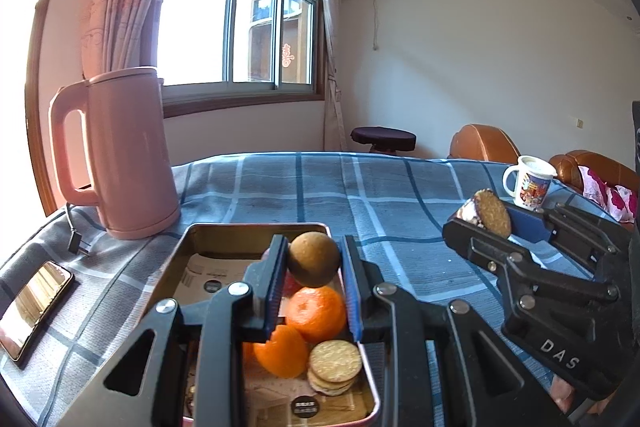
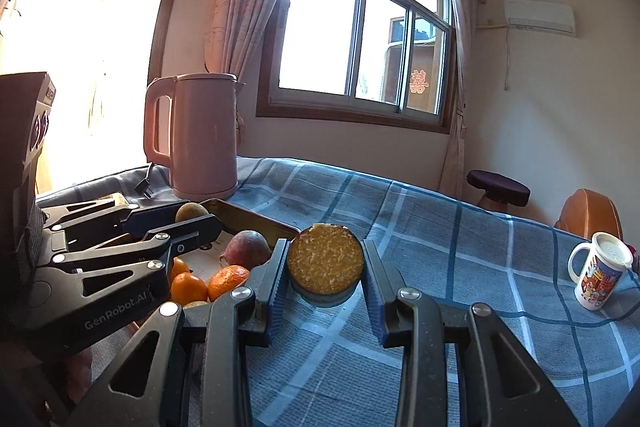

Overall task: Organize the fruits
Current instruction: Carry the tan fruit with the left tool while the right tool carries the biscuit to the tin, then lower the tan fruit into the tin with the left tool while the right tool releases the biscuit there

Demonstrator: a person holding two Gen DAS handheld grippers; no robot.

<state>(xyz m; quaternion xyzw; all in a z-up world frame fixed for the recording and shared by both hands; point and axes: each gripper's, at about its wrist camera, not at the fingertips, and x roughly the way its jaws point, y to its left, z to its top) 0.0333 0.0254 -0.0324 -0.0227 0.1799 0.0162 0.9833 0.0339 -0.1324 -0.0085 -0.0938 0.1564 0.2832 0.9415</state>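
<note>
My left gripper (image 1: 314,242) is shut on a round brown fruit (image 1: 314,259), held above an open metal tin tray (image 1: 256,225). In the tray lie two oranges (image 1: 318,313), a small stack of round biscuits (image 1: 334,361) and a dark red fruit (image 2: 246,247). My right gripper (image 2: 326,245) is shut on a stack of round biscuits (image 2: 326,265) above the blue checked cloth, to the right of the tray (image 2: 256,217). The left wrist view shows the right gripper (image 1: 490,223) and its biscuits (image 1: 494,213). The right wrist view shows the left gripper (image 2: 196,217) with the brown fruit (image 2: 191,211).
A pink kettle (image 1: 128,155) stands behind the tray at the left, its plug (image 1: 76,243) lying on the cloth. A phone (image 1: 34,307) lies near the left edge. A lidded printed mug (image 2: 598,275) stands at the far right. A stool and brown chairs stand beyond the table.
</note>
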